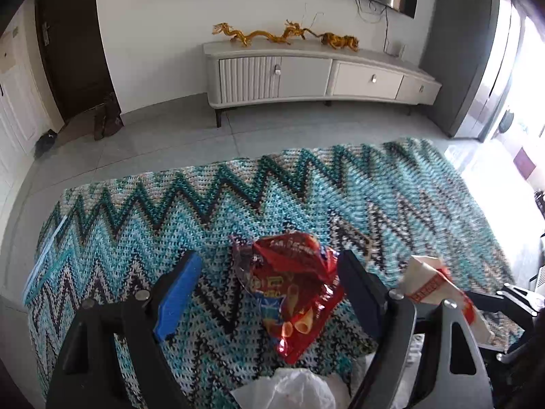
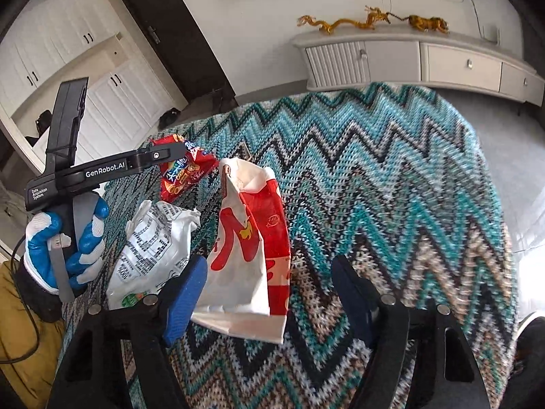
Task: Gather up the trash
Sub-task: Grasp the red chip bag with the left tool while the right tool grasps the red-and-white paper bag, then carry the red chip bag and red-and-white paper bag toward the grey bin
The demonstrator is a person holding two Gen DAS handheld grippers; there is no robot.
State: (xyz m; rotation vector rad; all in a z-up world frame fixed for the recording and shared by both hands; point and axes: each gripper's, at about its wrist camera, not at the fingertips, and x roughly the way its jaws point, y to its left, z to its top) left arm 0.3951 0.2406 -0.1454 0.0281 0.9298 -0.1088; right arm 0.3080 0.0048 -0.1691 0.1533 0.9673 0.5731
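A crumpled red snack bag (image 1: 293,293) lies on the zigzag knit cloth (image 1: 238,197) between the open fingers of my left gripper (image 1: 269,272). It also shows in the right wrist view (image 2: 185,173), with the left gripper's finger over it. A red-and-white paper bag (image 2: 252,248) lies between the open fingers of my right gripper (image 2: 269,276), nearer the left finger; it also shows in the left wrist view (image 1: 439,286). A white printed plastic wrapper (image 2: 153,252) lies left of it, and shows in the left wrist view (image 1: 293,388).
The cloth (image 2: 391,177) covers a raised surface. A white TV cabinet (image 1: 306,75) with gold dragon figures (image 1: 259,34) stands against the far wall. A dark door (image 1: 71,44) and shoes (image 1: 109,119) are at left. A gloved hand (image 2: 64,242) holds the left gripper.
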